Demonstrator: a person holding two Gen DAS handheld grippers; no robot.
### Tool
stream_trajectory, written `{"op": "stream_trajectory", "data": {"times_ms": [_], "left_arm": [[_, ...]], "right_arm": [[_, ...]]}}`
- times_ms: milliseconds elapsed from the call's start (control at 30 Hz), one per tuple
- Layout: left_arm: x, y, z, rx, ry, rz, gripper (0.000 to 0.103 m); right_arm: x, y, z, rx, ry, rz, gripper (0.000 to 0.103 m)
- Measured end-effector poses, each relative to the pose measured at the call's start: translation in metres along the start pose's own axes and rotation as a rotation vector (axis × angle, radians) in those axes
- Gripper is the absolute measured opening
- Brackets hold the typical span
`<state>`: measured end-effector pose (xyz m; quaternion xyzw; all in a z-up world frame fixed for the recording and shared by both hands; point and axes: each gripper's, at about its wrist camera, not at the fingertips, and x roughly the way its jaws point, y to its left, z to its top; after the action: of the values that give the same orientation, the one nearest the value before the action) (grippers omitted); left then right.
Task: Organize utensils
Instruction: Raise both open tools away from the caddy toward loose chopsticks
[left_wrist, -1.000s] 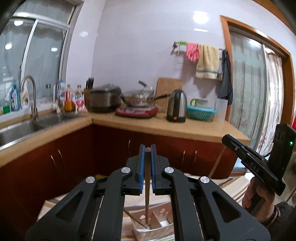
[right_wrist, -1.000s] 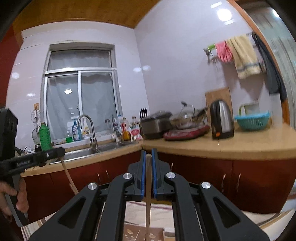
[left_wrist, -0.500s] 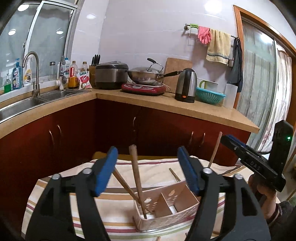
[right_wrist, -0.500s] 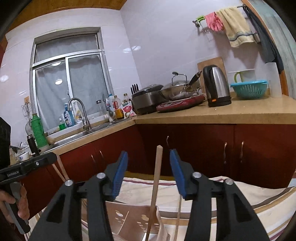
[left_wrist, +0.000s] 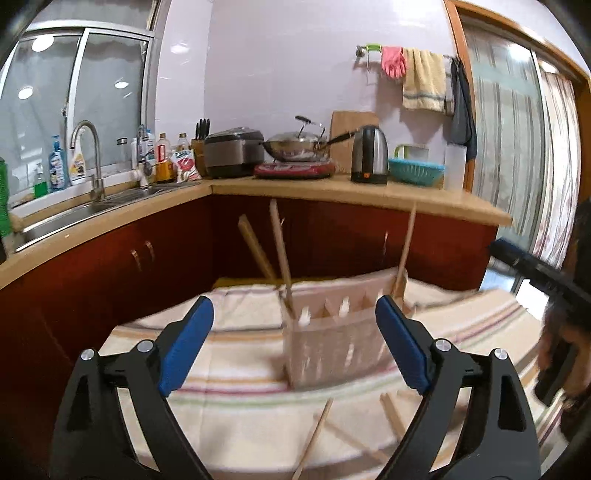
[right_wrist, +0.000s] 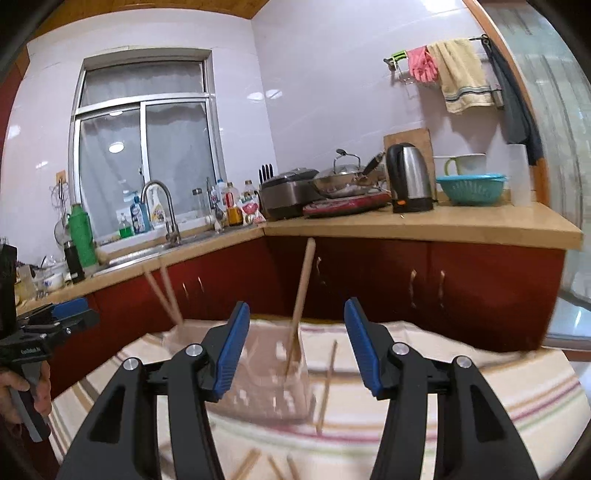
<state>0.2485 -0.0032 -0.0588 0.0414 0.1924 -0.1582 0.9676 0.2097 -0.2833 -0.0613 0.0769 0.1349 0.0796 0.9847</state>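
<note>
Chopsticks (left_wrist: 279, 248) near-upright, tops leaning left, holder (left_wrist: 334, 341)

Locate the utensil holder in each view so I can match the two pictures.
Left wrist: the holder sits centre, on the striped cloth, between the open tool's fingers.
Right wrist: the holder sits lower centre, blurred, between the open fingers.
Shared landmark: the kettle on the counter.

Both grippers spread wide, nothing between their fingers.
The left gripper (left_wrist: 294, 349) points toward 12 o'clock, blue pads (left_wrist: 186, 350) far apart. The right gripper (right_wrist: 295, 349) points likewise, jaws parted; from its view the left hand (right_wrist: 27, 391) sits at 8 o'clock, clasping its handle.
</note>
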Motion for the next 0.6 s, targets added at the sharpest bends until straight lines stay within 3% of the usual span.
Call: {"op": "stream_trajectory", "data": {"times_ms": [267,600], "left_arm": [[-0.038,-0.005,-0.079,-0.001,0.086,0.038,0.087],[-0.049,0.012,-0.155,-0.032,0.241,0.078,0.086]], "right_arm": [[-0.055,0.005,-0.054,-0.042,0.044,-0.055,0.053],[-0.099,-0.002,-0.106,-0.059,0.140,-0.094,0.053]]}}
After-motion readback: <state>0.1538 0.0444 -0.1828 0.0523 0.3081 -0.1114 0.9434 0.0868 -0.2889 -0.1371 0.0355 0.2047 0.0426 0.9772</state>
